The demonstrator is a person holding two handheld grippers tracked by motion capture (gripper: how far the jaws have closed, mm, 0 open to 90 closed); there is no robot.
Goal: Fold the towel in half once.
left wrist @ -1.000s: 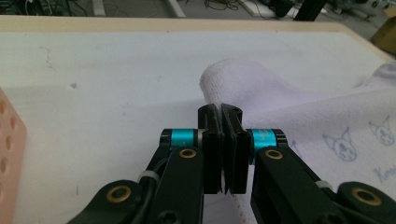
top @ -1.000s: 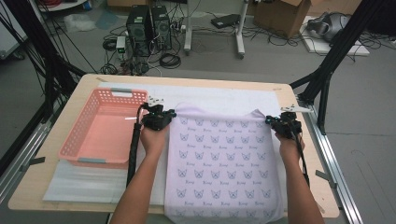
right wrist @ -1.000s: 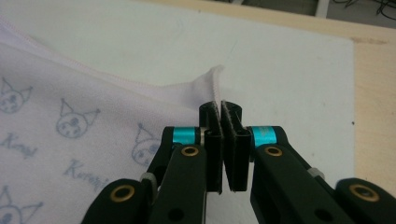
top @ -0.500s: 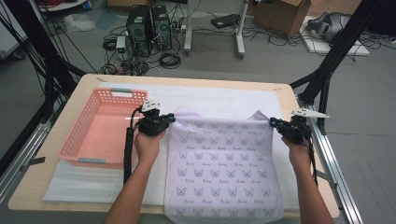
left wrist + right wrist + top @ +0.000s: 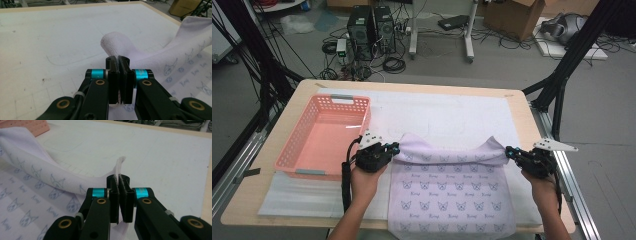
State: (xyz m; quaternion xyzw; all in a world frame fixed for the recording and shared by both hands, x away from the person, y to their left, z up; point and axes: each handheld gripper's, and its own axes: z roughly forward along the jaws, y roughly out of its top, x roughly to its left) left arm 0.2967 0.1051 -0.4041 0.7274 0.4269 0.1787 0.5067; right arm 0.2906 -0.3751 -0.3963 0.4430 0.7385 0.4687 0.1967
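A pale lilac towel (image 5: 451,192) printed with small cat faces lies on the table, its near end hanging over the front edge. Its far edge is lifted and rolled back toward me in a fold (image 5: 447,154). My left gripper (image 5: 395,148) is shut on the towel's far left corner (image 5: 113,43), the cloth pinched between its jaws. At the far right corner (image 5: 119,162), my right gripper (image 5: 509,151) is shut on the towel too. In both gripper views a thin strip of cloth pokes up between the black jaws.
A pink plastic basket (image 5: 325,136) stands at the table's left, close beside my left hand. A white mat (image 5: 447,110) covers the tabletop. Black frame posts stand at the right; computers and cables lie on the floor beyond the far edge.
Both hands have pulled the towel's far edge toward me, folding it back over the rest. The far part of the mat now lies bare.
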